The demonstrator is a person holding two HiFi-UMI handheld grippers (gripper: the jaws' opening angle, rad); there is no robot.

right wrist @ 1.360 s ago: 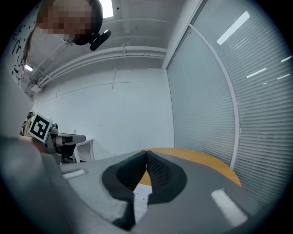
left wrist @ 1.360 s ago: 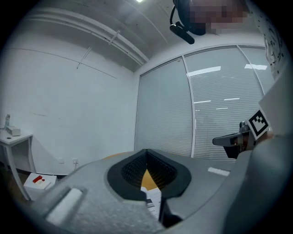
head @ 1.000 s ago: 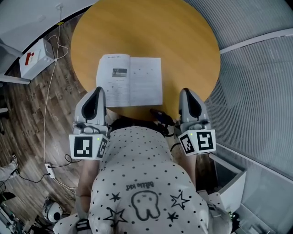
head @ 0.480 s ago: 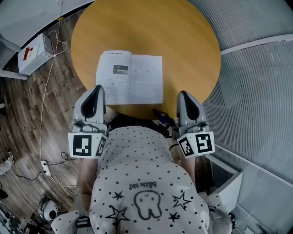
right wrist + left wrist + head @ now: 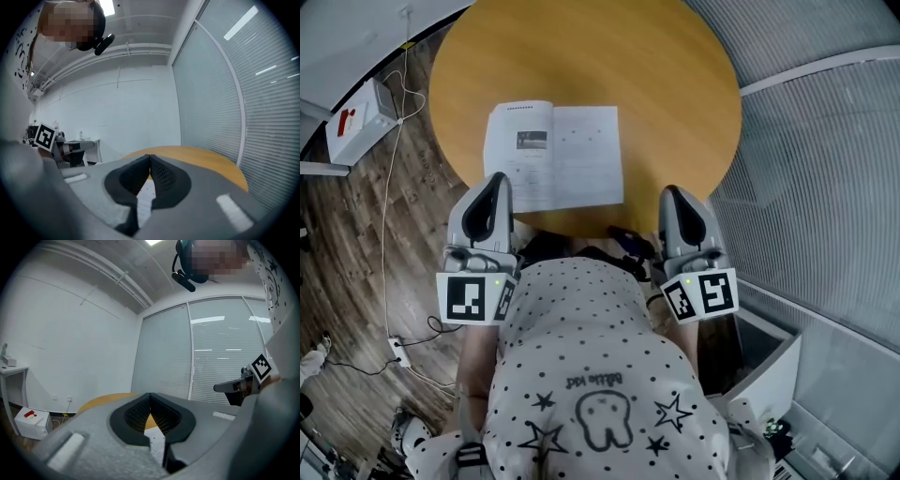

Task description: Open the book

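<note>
On the round wooden table (image 5: 656, 75), head view: one book (image 5: 553, 156), lying open and flat near the person's side, pages up. The left gripper (image 5: 494, 180) overlaps its near left corner, the right gripper (image 5: 676, 194) sits at the table edge clear of its near right corner, and a white box (image 5: 358, 122) stands on the floor to the left. Left gripper view: jaws clenched tip to tip, nothing between them, and a strip of printed page shows below the dark pads (image 5: 133, 413). Right gripper view: jaws likewise pressed together and empty, with the page visible beneath and the table beyond.
</note>
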